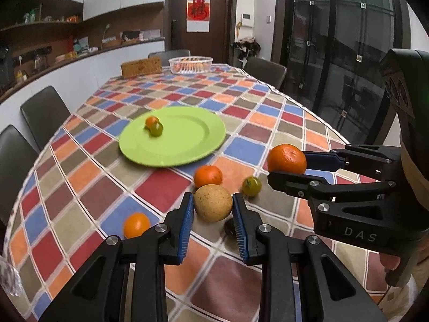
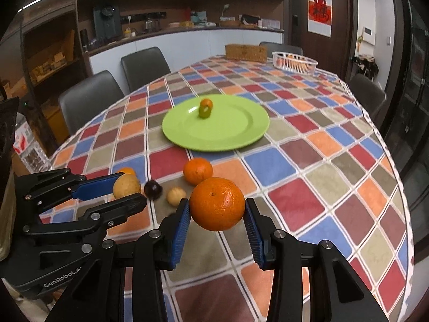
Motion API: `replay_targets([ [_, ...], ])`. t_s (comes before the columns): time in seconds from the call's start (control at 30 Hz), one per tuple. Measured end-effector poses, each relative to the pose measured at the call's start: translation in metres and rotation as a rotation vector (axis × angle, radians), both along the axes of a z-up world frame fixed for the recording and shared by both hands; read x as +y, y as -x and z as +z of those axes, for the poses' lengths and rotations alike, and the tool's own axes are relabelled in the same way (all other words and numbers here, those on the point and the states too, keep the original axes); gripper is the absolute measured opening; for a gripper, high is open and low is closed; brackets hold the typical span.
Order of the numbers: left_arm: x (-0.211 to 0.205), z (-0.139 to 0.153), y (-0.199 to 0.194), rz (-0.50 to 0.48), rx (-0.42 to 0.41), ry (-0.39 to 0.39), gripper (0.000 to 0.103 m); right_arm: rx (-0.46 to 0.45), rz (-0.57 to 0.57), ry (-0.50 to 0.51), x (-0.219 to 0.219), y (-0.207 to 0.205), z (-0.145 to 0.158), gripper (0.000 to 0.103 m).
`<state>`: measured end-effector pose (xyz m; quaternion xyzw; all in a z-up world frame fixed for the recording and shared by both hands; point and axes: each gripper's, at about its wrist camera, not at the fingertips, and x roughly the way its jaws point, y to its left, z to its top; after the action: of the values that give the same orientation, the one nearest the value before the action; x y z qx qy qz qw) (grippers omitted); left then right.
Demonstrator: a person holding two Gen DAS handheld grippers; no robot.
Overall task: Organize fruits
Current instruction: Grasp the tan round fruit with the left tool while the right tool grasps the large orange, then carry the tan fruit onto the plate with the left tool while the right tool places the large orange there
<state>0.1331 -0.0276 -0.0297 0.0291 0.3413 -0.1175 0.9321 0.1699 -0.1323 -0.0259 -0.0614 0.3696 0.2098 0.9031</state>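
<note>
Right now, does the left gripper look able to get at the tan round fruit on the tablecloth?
Probably yes. The left gripper is open with the tan round fruit already sitting between its fingers, a small gap on each side and nothing between. The right gripper, shut on an orange, sits off to the side.

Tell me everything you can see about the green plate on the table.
The green plate is round, lime-coloured, smooth and glossy, with a broad flat rim around a shallow well. It lies flat on the checkered tablecloth near the table's middle, beyond the loose fruit. Two small fruits sit touching each other on it: an orange one and a green one. Neither gripper touches it.
</note>
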Motion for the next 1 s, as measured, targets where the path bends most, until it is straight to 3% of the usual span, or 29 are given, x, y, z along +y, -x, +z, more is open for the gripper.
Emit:
replay_targets([
  [0.47, 0.028, 0.035, -0.038, 0.026, -0.05, 0.03, 0.029, -0.075, -0.005, -0.053, 0.023, -0.036, 0.039, 0.042],
  [1.0, 0.04, 0.039, -0.113, -0.002, -0.02, -0.027, 0.029, -0.012, -0.014, -0.03, 0.042, -0.116, 0.039, 0.042],
])
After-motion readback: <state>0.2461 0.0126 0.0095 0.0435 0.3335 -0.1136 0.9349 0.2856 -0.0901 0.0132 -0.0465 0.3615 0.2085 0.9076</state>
